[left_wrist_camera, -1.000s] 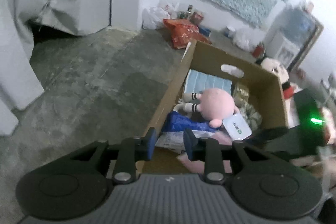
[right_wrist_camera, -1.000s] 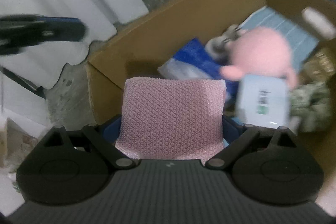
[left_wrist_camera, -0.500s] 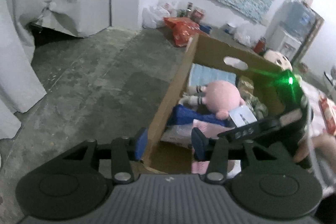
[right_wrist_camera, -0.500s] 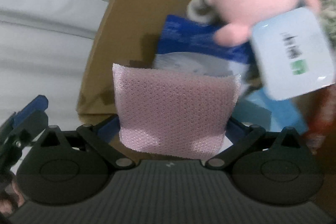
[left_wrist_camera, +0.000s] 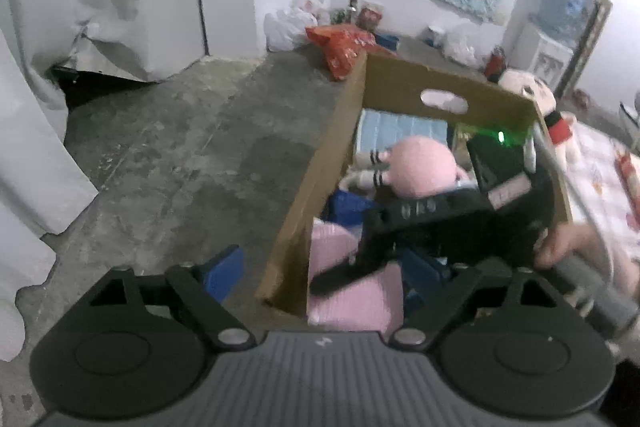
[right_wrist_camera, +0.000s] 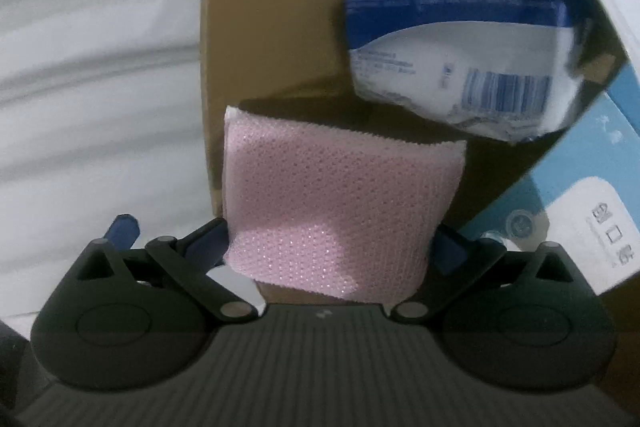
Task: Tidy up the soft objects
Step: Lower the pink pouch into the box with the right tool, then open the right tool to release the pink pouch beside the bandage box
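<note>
The pink sponge [right_wrist_camera: 340,211], a soft rectangular pad with a fine woven mesh skin, sits between the blue pads of the right gripper [right_wrist_camera: 332,247], which pinch it at its two short sides, low centre of the right wrist view, just inside the near corner of the cardboard box [right_wrist_camera: 272,27]. Above it lies a crinkled blue-and-white plastic packet [right_wrist_camera: 452,47], and at the right a smooth light-blue carton [right_wrist_camera: 560,211]. In the left wrist view the left gripper [left_wrist_camera: 320,267] has just been opening; its jaws stand spread astride the box's near corner, gripping nothing. A round pink plush toy [left_wrist_camera: 424,167] rests deeper in. Rough grey concrete floor [left_wrist_camera: 180,167] lies open at left.
</note>
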`<state>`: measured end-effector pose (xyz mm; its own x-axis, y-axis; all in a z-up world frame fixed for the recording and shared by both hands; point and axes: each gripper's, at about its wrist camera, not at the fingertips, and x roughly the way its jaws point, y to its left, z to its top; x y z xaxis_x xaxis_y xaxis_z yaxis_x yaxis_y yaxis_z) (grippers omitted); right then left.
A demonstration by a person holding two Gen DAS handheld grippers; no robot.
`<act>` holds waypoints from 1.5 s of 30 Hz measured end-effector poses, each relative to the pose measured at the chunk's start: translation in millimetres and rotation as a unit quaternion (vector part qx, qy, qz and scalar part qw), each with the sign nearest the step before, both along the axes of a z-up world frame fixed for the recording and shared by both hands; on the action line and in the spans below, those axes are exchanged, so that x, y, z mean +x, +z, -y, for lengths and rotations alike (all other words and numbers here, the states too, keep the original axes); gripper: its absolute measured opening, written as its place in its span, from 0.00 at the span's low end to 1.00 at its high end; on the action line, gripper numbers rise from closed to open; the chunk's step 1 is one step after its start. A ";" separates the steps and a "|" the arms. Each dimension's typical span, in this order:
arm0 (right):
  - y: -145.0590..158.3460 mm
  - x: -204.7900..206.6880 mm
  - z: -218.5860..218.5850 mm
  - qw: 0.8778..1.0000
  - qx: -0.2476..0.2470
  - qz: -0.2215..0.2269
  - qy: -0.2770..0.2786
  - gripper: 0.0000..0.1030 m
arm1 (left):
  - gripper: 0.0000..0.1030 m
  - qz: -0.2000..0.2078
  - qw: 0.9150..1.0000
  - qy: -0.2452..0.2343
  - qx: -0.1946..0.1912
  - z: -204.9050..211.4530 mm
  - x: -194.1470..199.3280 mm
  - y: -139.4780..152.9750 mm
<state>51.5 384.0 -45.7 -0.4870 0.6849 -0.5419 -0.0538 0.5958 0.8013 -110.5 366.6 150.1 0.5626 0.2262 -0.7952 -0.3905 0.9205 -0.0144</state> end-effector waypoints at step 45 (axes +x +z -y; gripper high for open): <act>38.2 16.6 53.4 0.976 -0.027 0.216 0.021 0.97 | 0.15 -0.208 0.975 -0.080 0.023 15.6 96.5 -104.4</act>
<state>68.0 330.6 -7.5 -0.2332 0.6338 -0.7375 -0.4051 0.6261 0.6662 -14.1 351.0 45.7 0.2255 0.2037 -0.9527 -0.2058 0.9658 0.1578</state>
